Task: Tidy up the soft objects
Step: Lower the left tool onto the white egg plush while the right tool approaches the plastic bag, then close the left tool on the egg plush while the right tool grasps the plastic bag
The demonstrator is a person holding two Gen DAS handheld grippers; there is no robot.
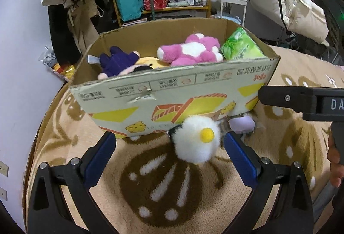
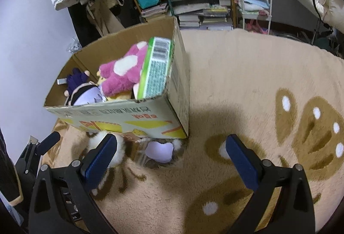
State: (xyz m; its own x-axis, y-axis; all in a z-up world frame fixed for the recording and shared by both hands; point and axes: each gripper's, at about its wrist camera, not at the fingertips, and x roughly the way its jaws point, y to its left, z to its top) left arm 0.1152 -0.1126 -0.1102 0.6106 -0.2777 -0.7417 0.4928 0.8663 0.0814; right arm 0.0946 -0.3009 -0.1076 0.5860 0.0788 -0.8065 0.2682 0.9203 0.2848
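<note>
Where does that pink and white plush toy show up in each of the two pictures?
Left wrist view: pink plush toy lies upper middle, inside the cardboard box, left of the green packet.
Right wrist view: pink plush toy lies left of centre, in the box.
Shared landmark: the green packet beside it.

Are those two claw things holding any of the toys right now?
No. Both are open and empty: the left gripper merely brackets the white fluffy toy without touching, and the right gripper holds nothing.
</note>
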